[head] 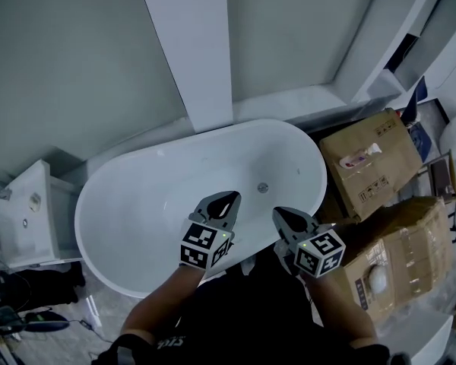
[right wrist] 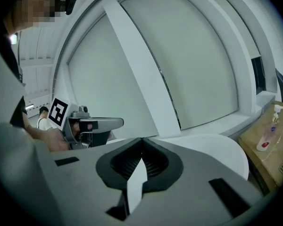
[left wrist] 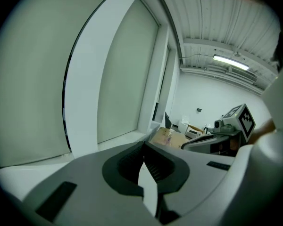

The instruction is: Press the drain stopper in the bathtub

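Observation:
A white oval bathtub [head: 129,204] lies below me, with a small round metal drain stopper [head: 263,188] on its floor towards the right end. My left gripper [head: 229,198] hovers over the tub's near side, its jaws shut with nothing between them. Beside it, my right gripper [head: 281,214] is held above the near rim, also shut and empty. The stopper sits a short way beyond both tips. In the left gripper view the left gripper [left wrist: 144,145] points at the wall and the other tool shows at right. The right gripper [right wrist: 142,140] faces the wall too, with the bathtub [right wrist: 226,149] rim behind it.
A white pillar [head: 194,52] stands against the wall behind the tub. Cardboard boxes [head: 368,162] are stacked at the right, one with a pump bottle [right wrist: 268,131] on top. A white cabinet [head: 26,215] sits at the left, cables on the floor below it.

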Available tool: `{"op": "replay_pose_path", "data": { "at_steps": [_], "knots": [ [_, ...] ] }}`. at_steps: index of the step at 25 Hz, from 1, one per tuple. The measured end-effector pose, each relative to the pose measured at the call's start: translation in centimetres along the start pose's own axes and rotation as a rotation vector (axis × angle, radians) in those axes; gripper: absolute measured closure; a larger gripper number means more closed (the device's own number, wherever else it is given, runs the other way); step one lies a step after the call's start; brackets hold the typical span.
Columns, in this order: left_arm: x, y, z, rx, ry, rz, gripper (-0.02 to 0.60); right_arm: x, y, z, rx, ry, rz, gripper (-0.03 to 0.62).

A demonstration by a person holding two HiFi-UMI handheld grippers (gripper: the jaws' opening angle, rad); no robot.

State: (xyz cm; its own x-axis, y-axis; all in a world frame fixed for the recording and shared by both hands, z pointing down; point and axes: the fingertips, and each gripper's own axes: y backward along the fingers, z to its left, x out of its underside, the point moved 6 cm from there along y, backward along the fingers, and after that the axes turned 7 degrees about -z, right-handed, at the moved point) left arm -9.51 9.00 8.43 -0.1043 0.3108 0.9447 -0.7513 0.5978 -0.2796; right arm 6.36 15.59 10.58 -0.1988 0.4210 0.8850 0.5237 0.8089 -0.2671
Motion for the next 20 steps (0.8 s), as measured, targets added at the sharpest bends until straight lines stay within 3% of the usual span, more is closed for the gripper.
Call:
{"op": "replay_pose_path", "data": {
  "at_steps": [11,17,20],
  "knots": [
    [2.0,-10.7,1.1,-0.046,0.046,0.125,0.568,1.1,-4.5,-11.7,-0.036,-0.078,0.083,0.579],
    [6.0,-16.7,2.0,-0.08,0.154,0.167,0.568,4.9,-7.4,-17.7,-0.091,-0.059,0.199,0.579],
    [8.4,-19.2,2.4,-0.095,0.166,0.185,0.568,7.4,-8.7,-20.5,-0.111,-0.037,0.258,0.58]
  ]
}}
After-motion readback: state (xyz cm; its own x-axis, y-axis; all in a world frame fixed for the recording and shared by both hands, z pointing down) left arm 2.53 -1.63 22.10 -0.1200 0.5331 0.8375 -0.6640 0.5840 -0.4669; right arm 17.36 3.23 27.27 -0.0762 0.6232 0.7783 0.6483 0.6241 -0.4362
